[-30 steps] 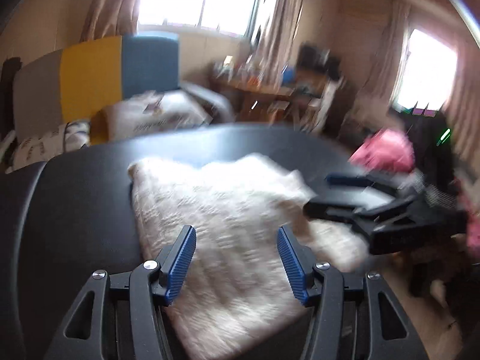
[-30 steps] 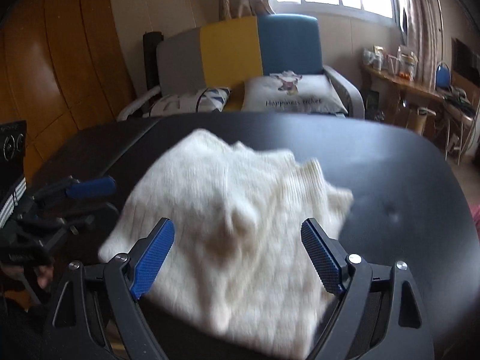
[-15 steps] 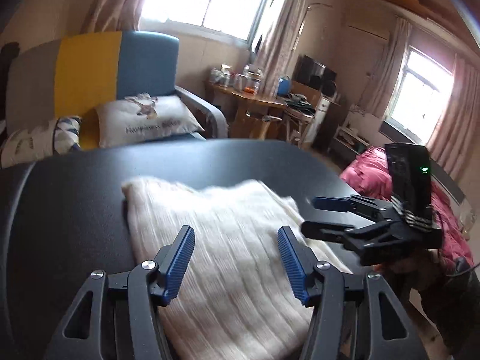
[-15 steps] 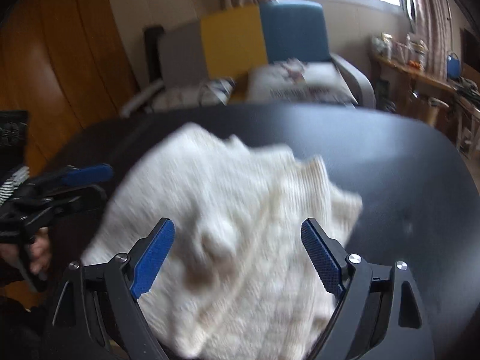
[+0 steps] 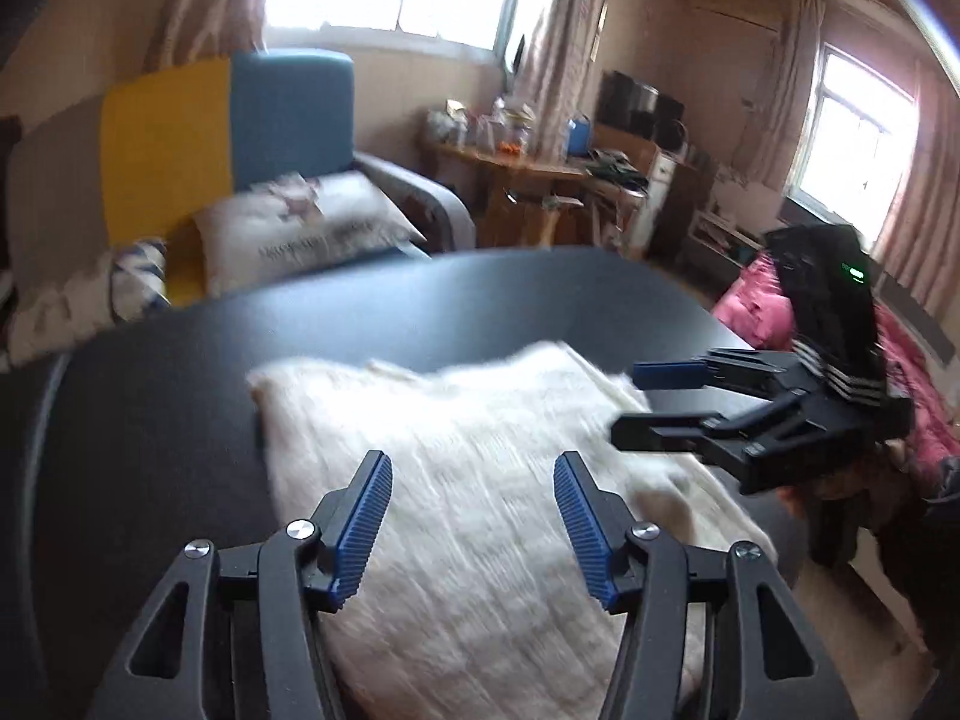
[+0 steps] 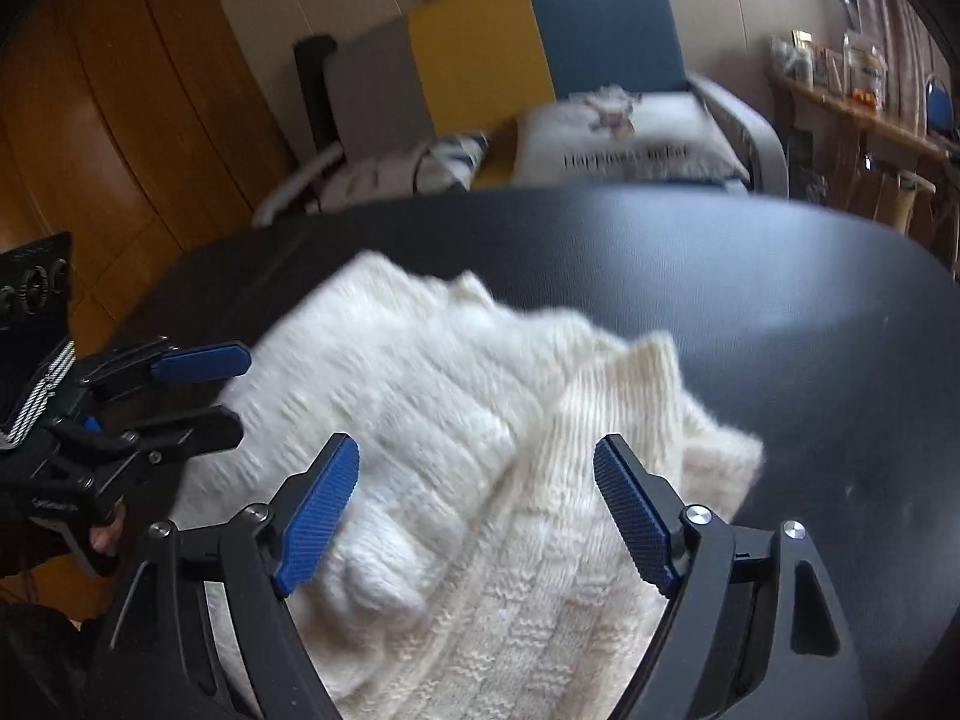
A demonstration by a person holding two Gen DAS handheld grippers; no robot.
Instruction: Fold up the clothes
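A cream knitted sweater point(image 5: 456, 480) lies folded on the black table point(image 5: 420, 312); in the right wrist view the sweater point(image 6: 480, 450) shows ribbed layers and a small lump near me. My left gripper point(image 5: 474, 516) hovers open over the sweater's near part, nothing between its blue pads. My right gripper point(image 6: 477, 516) is open too, above the sweater's near edge. Each gripper appears in the other's view: the right gripper point(image 5: 654, 402) at the sweater's right edge, the left gripper point(image 6: 222, 390) at its left edge, held by a hand point(image 6: 105, 534).
Behind the table stands an armchair point(image 5: 240, 132) in grey, yellow and blue with pillows point(image 5: 300, 234). A cluttered wooden desk point(image 5: 540, 168) sits at the back right, pink bedding point(image 5: 762, 312) to the right. Wooden panelling point(image 6: 90, 120) lies left in the right wrist view.
Both grippers stayed open and shifted slightly over the sweater. The left view has tilted up and back a little; the right gripper has moved closer to the sweater.
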